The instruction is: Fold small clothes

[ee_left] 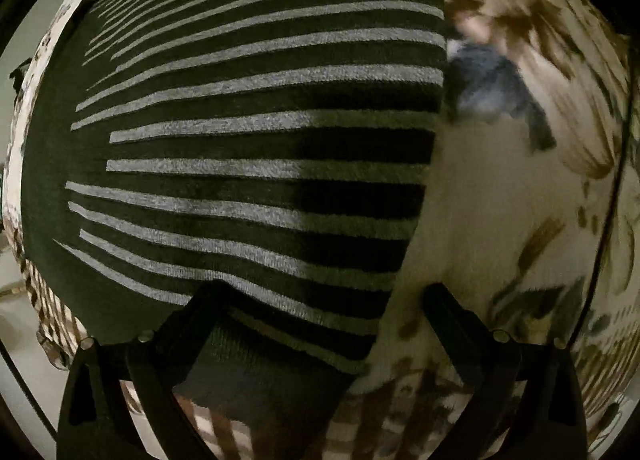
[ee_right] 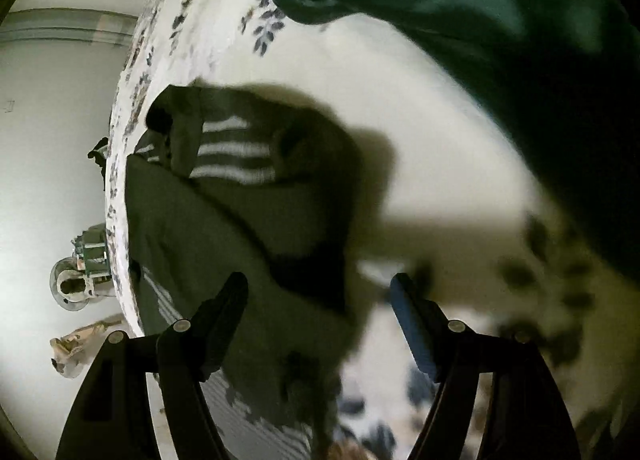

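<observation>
A dark green knit garment with grey stripes (ee_left: 248, 147) lies flat on a floral bedsheet (ee_left: 500, 199) and fills most of the left wrist view. My left gripper (ee_left: 320, 300) is open, low over the garment's near right edge, with one finger over the fabric and one over the sheet. In the right wrist view the same striped garment (ee_right: 240, 199) lies partly folded on the sheet (ee_right: 440, 139). My right gripper (ee_right: 320, 292) is open and empty above its near edge.
A teal green cloth (ee_right: 460, 11) lies at the top right of the right wrist view. A blurred blue-grey shape (ee_left: 492, 87) sits beyond the garment's right edge. The bed's edge runs at left, with floor and small objects (ee_right: 80, 272) beyond.
</observation>
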